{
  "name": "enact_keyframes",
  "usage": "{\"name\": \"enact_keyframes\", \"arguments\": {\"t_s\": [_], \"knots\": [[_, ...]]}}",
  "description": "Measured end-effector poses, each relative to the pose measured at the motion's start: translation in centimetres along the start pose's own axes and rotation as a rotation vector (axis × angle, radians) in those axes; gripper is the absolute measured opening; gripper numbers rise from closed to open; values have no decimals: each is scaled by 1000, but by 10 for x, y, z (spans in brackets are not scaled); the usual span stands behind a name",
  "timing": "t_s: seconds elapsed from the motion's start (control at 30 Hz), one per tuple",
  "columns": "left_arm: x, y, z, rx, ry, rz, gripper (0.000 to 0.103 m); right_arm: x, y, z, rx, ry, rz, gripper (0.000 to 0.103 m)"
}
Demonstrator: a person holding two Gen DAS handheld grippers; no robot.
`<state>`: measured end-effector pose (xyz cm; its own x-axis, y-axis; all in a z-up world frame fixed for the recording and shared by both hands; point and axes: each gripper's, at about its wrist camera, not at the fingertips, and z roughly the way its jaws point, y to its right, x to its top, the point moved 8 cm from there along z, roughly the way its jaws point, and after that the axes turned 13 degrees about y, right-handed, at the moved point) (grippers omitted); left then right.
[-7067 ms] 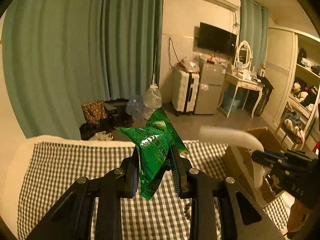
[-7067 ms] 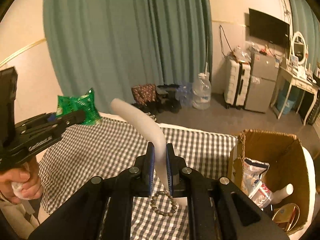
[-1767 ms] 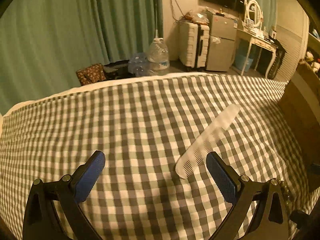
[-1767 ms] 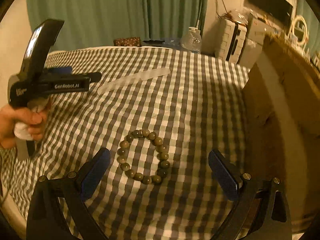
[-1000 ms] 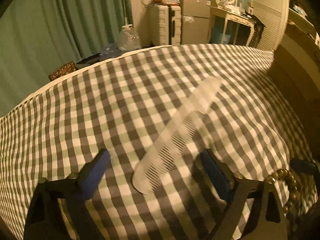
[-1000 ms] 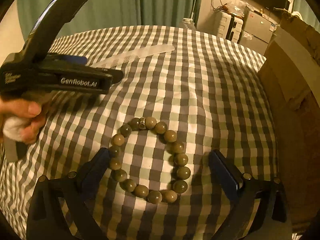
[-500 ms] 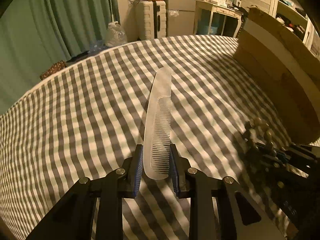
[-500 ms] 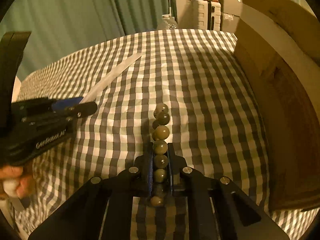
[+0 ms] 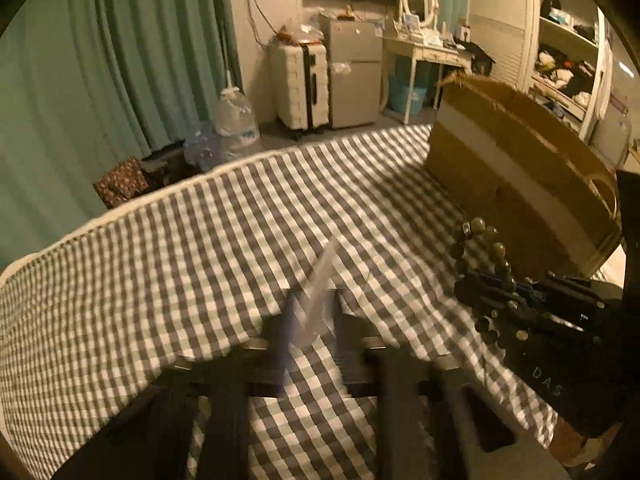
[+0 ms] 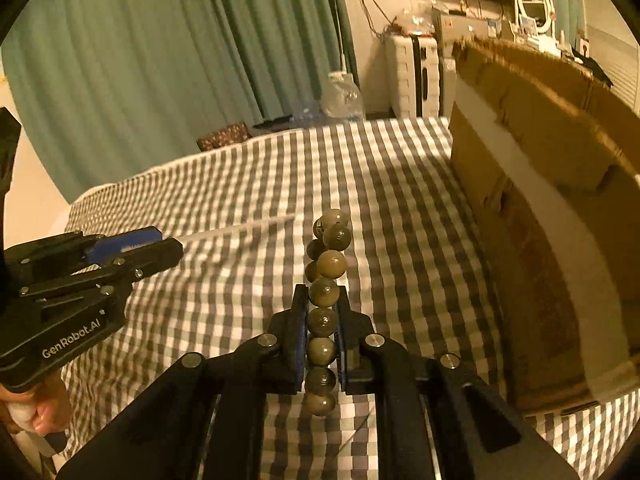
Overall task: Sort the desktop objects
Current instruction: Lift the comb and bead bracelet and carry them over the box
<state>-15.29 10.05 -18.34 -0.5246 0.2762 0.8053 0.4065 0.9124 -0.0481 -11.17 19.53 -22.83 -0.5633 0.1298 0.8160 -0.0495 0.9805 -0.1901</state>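
My right claw (image 10: 322, 334) is clamped on the bead bracelet (image 10: 325, 300), its two blue-padded fingers (image 10: 298, 336) pinching the loop flat so the brown-green beads stack in a line, some running out past the fingertips and one hanging below the pads. The bracelet is held clear above the checked cloth (image 10: 400, 208). In my left wrist view the same right claw (image 9: 490, 292) shows at the right edge with the bracelet (image 9: 482, 256) sticking up out of it. My left claw (image 9: 310, 328) is blurred in its own camera, but the fingers stand narrow on either side of the pale, see-through comb (image 9: 316, 296), which pokes forward and upward from between them, so I read it as gripped by its near end. From the right wrist view the left claw (image 10: 160, 248) sits low at the left, and the comb (image 10: 236, 230) reaches out from it as a thin pale strip over the cloth, its tip close to the beads. To my right stands the open cardboard box (image 10: 540, 184), resting on the cloth with its tall near wall facing both claws. Beyond the cloth's far edge are green curtains (image 10: 160, 60), a large water bottle (image 9: 234, 120) on the floor and a white suitcase (image 9: 298, 84) beside a small grey fridge (image 9: 354, 80).
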Motion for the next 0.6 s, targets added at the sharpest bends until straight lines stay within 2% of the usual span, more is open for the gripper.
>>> {"name": "enact_keyframes", "arguments": {"t_s": [0.13, 0.3, 0.33, 0.4, 0.47, 0.6], "knots": [[11, 2, -13, -3, 35, -30, 5, 16, -2, -8, 13, 33, 1, 11], [-4, 12, -3, -14, -10, -61, 4, 36, 0, -19, 19, 76, -7, 11], [-11, 13, 2, -2, -25, -74, 6, 39, 0, -21, 21, 85, -14, 11], [-30, 15, 14, 11, -66, -84, 15, 41, 1, -25, 25, 94, -13, 11], [-49, 18, 28, 20, -104, -86, 35, 42, -1, -29, 34, 95, -6, 11], [-85, 28, 59, 42, -185, -141, 52, 48, 4, -28, 34, 110, -13, 11]]}}
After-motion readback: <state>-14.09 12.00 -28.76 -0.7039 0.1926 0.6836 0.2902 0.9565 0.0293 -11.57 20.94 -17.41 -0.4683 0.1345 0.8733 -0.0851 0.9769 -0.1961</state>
